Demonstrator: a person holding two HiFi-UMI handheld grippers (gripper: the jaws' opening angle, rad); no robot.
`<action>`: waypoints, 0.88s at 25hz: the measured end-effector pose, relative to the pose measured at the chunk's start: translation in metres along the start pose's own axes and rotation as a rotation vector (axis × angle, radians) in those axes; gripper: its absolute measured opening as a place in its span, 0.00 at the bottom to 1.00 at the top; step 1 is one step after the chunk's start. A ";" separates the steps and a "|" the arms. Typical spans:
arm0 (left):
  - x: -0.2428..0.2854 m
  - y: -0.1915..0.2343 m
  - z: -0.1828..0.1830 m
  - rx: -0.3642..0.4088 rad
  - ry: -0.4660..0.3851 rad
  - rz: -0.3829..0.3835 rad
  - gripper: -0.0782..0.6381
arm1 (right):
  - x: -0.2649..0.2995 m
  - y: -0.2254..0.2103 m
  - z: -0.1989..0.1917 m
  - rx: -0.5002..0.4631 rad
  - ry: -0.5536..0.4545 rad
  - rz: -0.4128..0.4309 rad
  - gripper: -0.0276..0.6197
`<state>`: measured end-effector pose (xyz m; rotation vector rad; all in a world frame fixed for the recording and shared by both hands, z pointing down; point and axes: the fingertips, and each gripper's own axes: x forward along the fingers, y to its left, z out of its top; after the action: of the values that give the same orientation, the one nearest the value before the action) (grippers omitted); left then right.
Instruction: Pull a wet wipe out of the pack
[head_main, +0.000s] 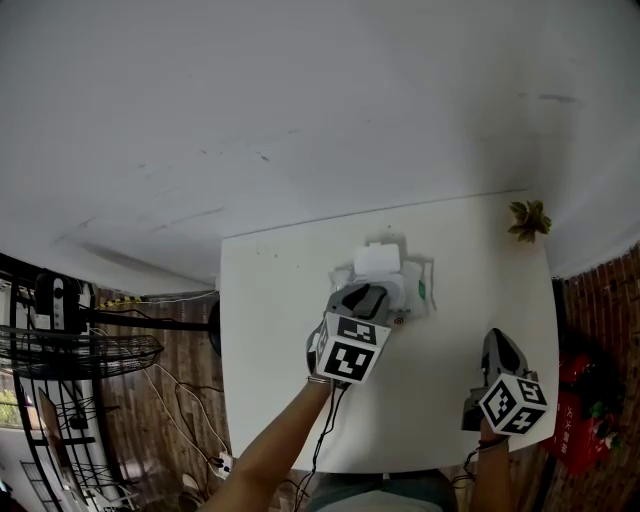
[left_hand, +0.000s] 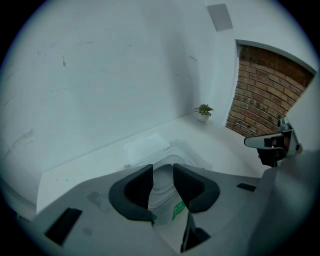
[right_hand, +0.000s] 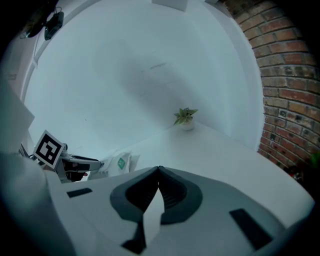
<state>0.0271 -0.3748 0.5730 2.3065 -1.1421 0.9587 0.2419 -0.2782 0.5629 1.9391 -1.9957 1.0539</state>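
The white bench (head_main: 270, 340) stands against a white wall. The wipe pack (head_main: 408, 291) lies near the middle of the bench, toward the back. Its white lid (head_main: 378, 259) is flipped open and points at the wall.

The left tool (head_main: 368, 298) is right over the pack. Its two jaws are a little way apart, and the white top of the pack (left_hand: 162, 192) shows in the gap between them.

The right tool (head_main: 497, 345) is well off to the right, near the front edge of the bench. Its jaws are pressed together at the tips (right_hand: 159, 171) and pinch nothing.

A small green plant (head_main: 528, 220) sits at the far right corner of the bench
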 end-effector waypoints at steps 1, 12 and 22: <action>0.001 0.000 -0.001 -0.001 0.005 -0.003 0.29 | 0.001 0.000 -0.001 0.001 0.002 0.000 0.04; 0.006 0.001 -0.007 -0.057 0.064 -0.046 0.29 | 0.008 0.001 -0.004 0.005 0.018 0.001 0.04; 0.010 0.004 -0.013 -0.123 0.112 -0.088 0.28 | 0.011 -0.001 -0.006 0.011 0.023 -0.001 0.04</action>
<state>0.0235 -0.3748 0.5897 2.1587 -1.0167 0.9452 0.2389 -0.2841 0.5738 1.9244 -1.9811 1.0844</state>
